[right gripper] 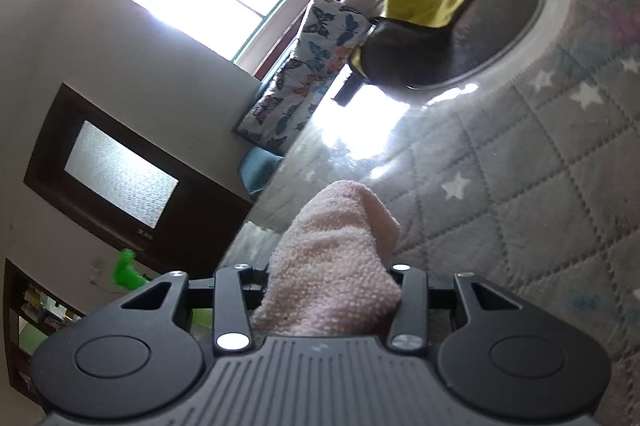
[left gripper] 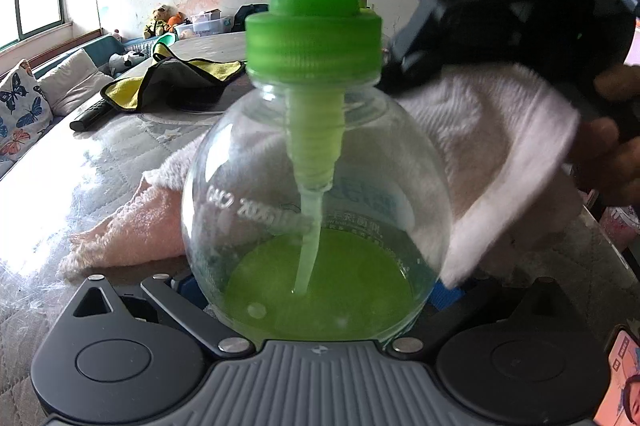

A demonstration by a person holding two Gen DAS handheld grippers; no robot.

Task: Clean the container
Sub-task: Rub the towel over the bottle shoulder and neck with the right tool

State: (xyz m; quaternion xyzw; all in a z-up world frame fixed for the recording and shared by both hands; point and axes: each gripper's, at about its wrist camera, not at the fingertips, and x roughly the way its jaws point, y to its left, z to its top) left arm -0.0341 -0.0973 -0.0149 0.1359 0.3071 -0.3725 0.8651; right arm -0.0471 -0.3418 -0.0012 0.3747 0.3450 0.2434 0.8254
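A clear round bottle [left gripper: 256,162] with a green pump cap [left gripper: 314,42] fills the left wrist view, standing upright with green liquid [left gripper: 320,290] in its base. My left gripper [left gripper: 316,290] is shut on the bottle's lower body, its blue pads [left gripper: 186,286] against both sides. A pink towel [left gripper: 500,146] wraps round the bottle's right and back side and trails onto the table at the left. My right gripper [left gripper: 512,26], held by a hand [left gripper: 612,154], comes in from the upper right. In the right wrist view my right gripper [right gripper: 328,278] is shut on the bunched pink towel [right gripper: 336,258].
The table carries a grey quilted star-patterned cover [right gripper: 540,186]. A yellow and black cloth [left gripper: 176,78] lies on a dark round turntable [right gripper: 508,34] farther back, with a black handle [left gripper: 90,116] beside it. A sofa with a butterfly cushion [left gripper: 20,106] runs along the left.
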